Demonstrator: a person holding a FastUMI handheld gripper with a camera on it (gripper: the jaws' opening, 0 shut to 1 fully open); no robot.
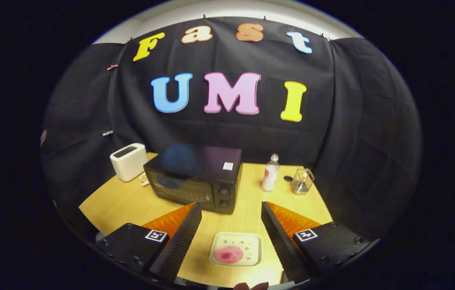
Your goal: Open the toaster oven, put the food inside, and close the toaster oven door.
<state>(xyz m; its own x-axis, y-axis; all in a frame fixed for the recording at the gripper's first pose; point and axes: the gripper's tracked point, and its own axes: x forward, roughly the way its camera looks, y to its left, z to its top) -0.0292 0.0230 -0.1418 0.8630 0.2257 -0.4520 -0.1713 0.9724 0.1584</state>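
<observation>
Nearest, between wide-open, empty gripper fingers: pink food on small plate, probably soft and light. Beyond, shut toaster oven; stiff door, likely best taken at top edge.

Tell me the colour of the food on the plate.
Pink, a round piece of food on the pale plate, lying between the open tongs; gripper view.
</observation>
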